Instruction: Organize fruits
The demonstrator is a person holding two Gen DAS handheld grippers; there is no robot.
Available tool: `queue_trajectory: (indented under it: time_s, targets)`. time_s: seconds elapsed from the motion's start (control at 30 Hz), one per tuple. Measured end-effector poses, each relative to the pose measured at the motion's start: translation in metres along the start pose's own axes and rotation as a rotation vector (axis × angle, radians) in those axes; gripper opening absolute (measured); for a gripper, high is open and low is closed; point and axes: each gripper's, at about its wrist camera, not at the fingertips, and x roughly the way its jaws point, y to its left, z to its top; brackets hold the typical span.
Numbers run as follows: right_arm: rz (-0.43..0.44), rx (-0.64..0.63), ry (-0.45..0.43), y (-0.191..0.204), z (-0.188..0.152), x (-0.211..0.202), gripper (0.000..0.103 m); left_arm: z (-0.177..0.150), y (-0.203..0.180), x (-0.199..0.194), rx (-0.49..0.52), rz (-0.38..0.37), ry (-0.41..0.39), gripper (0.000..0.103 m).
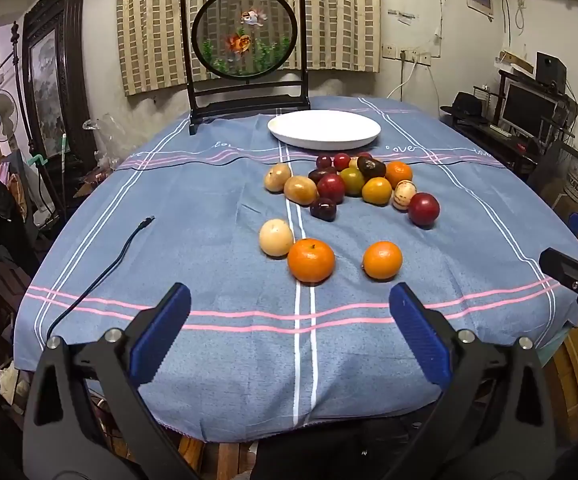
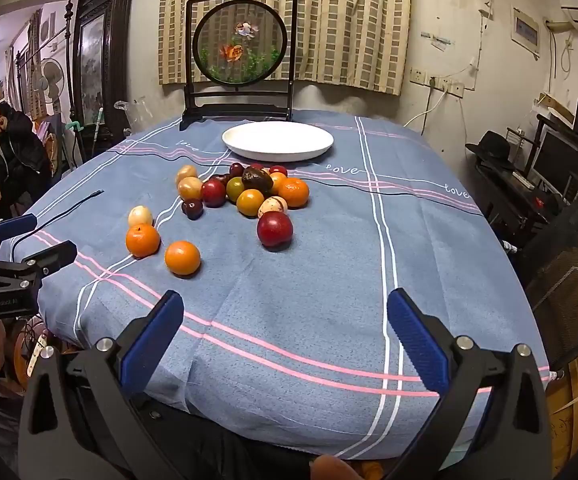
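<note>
Blue-padded jaws of the left gripper (image 1: 289, 312) spread wide over the near edge of the blue striped tablecloth (image 1: 225, 352), angled downward toward the table, with nothing between them. At its 3 o'clock, the tip of the other tool pokes in from the frame edge. Seen from its own camera, the right gripper (image 2: 285, 316) is likewise spread wide and empty, tilted down at the same slant, hovering above the cloth's near edge.

Toward 12 o'clock from the left gripper lie two oranges (image 1: 311, 260) and (image 1: 382, 260), with a pale round fruit (image 1: 276, 237) touching the left orange. Further out at 12 o'clock sits the main fruit cluster (image 1: 353, 184): red, dark, yellow and tan pieces huddled together, a red one (image 1: 423, 209) at its right edge. Beyond it rests an empty white plate (image 1: 324, 142), apart from the fruit. At 10 o'clock a black cable (image 1: 101, 272) trails across the cloth. A goldfish screen (image 1: 245, 32) stands behind the plate.
</note>
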Motion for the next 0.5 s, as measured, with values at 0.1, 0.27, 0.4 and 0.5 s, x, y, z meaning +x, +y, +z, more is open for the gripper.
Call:
queue_trajectory:
  time_s: [0.1, 0.27, 0.4, 0.5]
  targets:
    - [0.0, -0.001, 0.001, 0.0003, -0.0001, 0.0005, 0.102, -0.0006, 0.0, -0.0001, -0.001, -0.001, 0.001, 0.101]
    - [0.003, -0.002, 0.002, 0.0018, -0.0009, 0.0012, 0.102, -0.0011, -0.0008, 0.0027, -0.006, 0.0, 0.005, 0.101]
    - [0.002, -0.001, 0.003, 0.0014, -0.0009, 0.0016, 0.102, -0.0002, 0.0013, 0.0023, -0.006, 0.0, 0.005, 0.101]
    - [0.007, -0.001, 0.005, 0.0026, -0.0015, 0.0018, 0.102, 0.0001, 0.0022, 0.0011, -0.007, 0.002, 0.002, 0.101]
